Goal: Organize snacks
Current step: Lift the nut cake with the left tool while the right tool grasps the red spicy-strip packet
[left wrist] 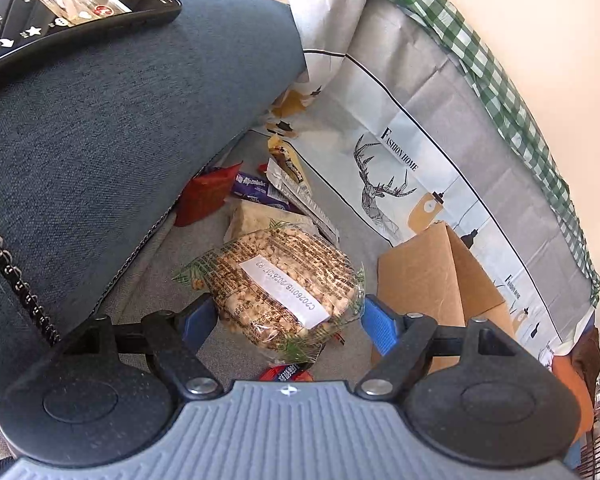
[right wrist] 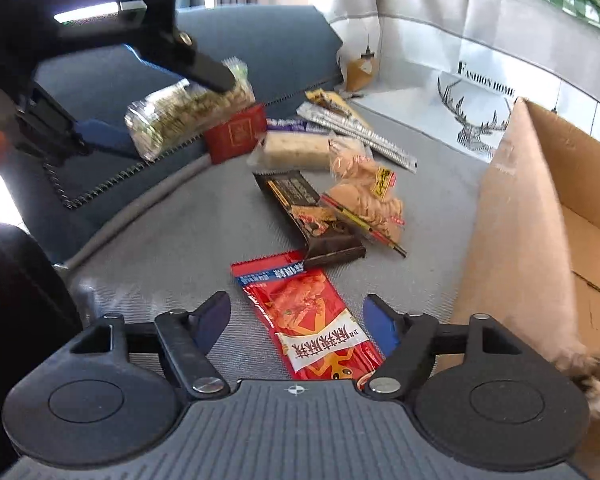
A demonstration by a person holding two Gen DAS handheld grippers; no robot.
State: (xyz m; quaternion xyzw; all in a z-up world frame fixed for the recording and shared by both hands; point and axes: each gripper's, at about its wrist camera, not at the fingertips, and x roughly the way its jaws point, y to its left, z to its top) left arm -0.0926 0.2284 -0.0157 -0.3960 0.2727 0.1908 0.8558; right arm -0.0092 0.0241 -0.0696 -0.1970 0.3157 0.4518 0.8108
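My left gripper [left wrist: 282,318] is shut on a clear pack of puffed-grain snack [left wrist: 284,284] and holds it in the air above the grey sofa seat [left wrist: 340,220]. The same pack [right wrist: 188,114] shows at the upper left of the right wrist view, held by the left gripper [right wrist: 148,108]. My right gripper [right wrist: 296,326] is open and empty, low over a red snack packet [right wrist: 312,320] that lies on the seat between its fingers. An open cardboard box [right wrist: 560,208] stands on the right; it also shows in the left wrist view [left wrist: 432,276].
Several more snacks lie on the seat: a black bar [right wrist: 304,208], a clear bread bag [right wrist: 364,196], a pale wafer pack [right wrist: 296,152], a red box [right wrist: 236,134]. A blue cushion [left wrist: 120,128] with a phone [left wrist: 60,12] on it is on the left. A printed sheet [left wrist: 420,140] covers the sofa back.
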